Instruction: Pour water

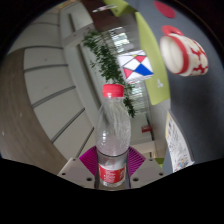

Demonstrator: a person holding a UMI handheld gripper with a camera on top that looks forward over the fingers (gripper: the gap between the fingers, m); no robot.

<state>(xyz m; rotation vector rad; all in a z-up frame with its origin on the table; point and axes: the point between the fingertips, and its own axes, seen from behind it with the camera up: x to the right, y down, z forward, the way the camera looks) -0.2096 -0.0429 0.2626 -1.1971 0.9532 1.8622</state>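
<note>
A clear plastic water bottle (113, 135) with a red cap (114, 91) and a red label stands upright between my fingers. My gripper (112, 165) is shut on the bottle, with the pink pads (90, 160) pressing its lower body from both sides. The bottle is lifted, with room background behind it. A red and white striped mug (183, 51) shows beyond the fingers, high and to the right of the bottle, tilted in the view.
A green leafy plant (108, 58) hangs behind the bottle. A red, white and blue sign (139, 67) is near the mug. Pale curved wall or ceiling panels (45, 90) fill the left.
</note>
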